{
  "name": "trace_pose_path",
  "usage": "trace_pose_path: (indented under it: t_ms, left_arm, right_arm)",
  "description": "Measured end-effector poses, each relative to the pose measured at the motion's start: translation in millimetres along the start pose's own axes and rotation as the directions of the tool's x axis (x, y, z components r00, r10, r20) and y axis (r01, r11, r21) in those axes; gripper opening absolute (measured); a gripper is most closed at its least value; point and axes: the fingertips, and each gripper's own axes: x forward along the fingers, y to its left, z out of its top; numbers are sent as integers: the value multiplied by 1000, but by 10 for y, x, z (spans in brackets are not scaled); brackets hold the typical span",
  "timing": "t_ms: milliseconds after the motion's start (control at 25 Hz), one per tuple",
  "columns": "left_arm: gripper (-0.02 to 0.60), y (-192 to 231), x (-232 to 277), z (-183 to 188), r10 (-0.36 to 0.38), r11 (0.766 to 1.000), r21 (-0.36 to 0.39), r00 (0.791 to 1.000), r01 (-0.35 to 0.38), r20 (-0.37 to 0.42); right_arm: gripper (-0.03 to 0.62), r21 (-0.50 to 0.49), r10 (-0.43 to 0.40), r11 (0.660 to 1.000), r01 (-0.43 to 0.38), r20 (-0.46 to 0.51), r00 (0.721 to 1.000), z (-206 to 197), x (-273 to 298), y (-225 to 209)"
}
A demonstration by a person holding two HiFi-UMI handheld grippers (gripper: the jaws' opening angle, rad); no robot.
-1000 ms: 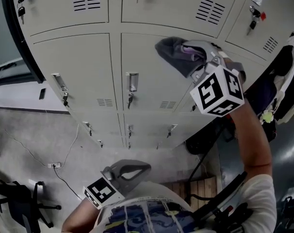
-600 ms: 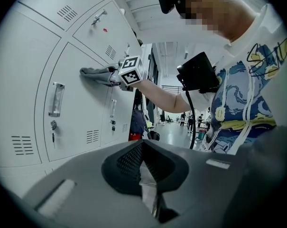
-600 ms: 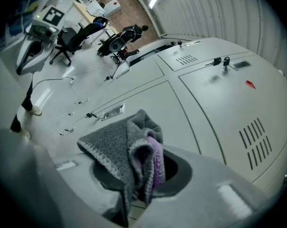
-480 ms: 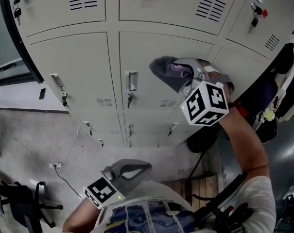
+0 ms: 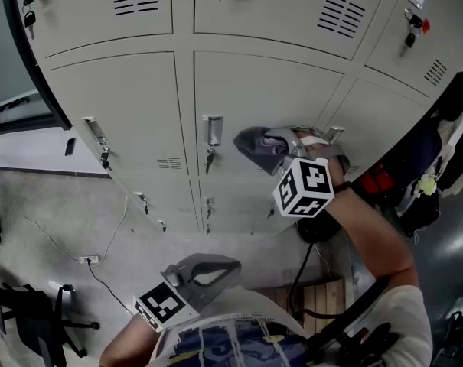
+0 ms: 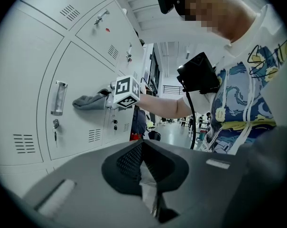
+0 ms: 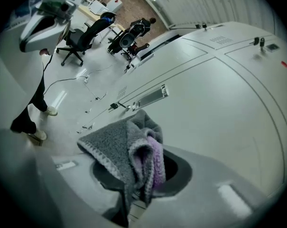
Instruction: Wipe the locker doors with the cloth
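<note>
The grey cloth with a purple inner side (image 5: 255, 144) is bunched in my right gripper (image 5: 281, 147), which is shut on it and presses it against the middle locker door (image 5: 254, 90), to the right of that door's handle (image 5: 211, 131). In the right gripper view the cloth (image 7: 129, 151) spills out over the jaws, and the door surface (image 7: 214, 103) lies right behind it. My left gripper (image 5: 204, 270) hangs low by the person's body, well away from the lockers. Its jaws are shut on nothing (image 6: 150, 194). The left gripper view shows the cloth (image 6: 88, 101) from the side, flat on the door.
Pale grey lockers fill the wall, with handles, vents and small keys (image 5: 209, 159) hanging in the locks. Dark bags and clothes (image 5: 415, 167) hang at the right. An office chair (image 5: 24, 312) and a floor cable (image 5: 101, 258) are at the lower left, a wooden pallet (image 5: 315, 293) near the person's feet.
My right gripper has slid the cloth down the middle door, from near its top edge to level with the handle. The left gripper has stayed put.
</note>
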Motion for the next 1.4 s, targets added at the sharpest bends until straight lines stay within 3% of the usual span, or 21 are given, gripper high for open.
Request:
trace_pose_path:
  t_ms: [400, 1000, 1200, 1400]
  left_arm:
    - [2, 57, -37, 9, 15, 1000, -8, 1000, -15, -6]
    - [2, 88, -34, -17, 32, 999, -14, 999, -32, -6]
    - [2, 103, -48, -32, 36, 999, -17, 999, -36, 6]
    - [2, 113, -73, 10, 28, 1000, -6, 1000, -28, 0]
  right_arm:
    - [86, 17, 120, 993, -120, -29, 992, -186, 487, 738]
    - [86, 59, 279, 960, -275, -85, 957, -445, 1003, 1567]
    - [86, 93, 302, 951, -295, -71, 951, -440, 965, 1618]
    - [86, 126, 309, 944, -306, -6, 951, -161, 429, 1288]
